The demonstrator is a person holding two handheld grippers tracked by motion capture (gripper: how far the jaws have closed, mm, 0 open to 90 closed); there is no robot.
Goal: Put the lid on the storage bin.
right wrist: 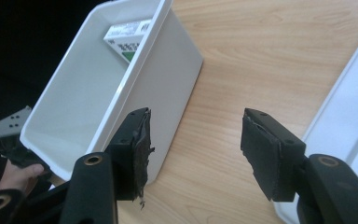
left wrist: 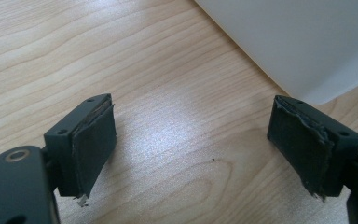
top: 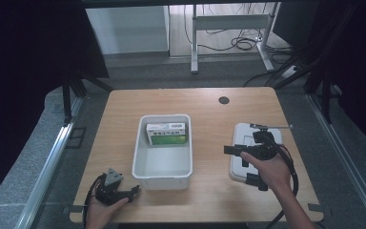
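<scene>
A white plastic bin (top: 162, 177) stands in the middle of the wooden table (top: 209, 198). A green and white box (top: 167, 134) lies against its far wall and is also seen in the right gripper view (right wrist: 126, 39). A white lid (top: 242, 132) lies flat to the right of the bin. My right gripper (top: 238, 164) hovers over the lid's left part, pointing at the bin (right wrist: 179, 70), open and holding nothing (right wrist: 196, 144). My left gripper (top: 134, 191) rests near the bin's front left corner (left wrist: 298, 42), open over bare wood (left wrist: 193, 144).
A dark round hole (top: 224, 100) sits in the tabletop near its far edge. The lid's edge (right wrist: 354, 116) lies just right of my right jaws. A metal desk frame and cables (top: 233, 43) stand on the floor beyond the table.
</scene>
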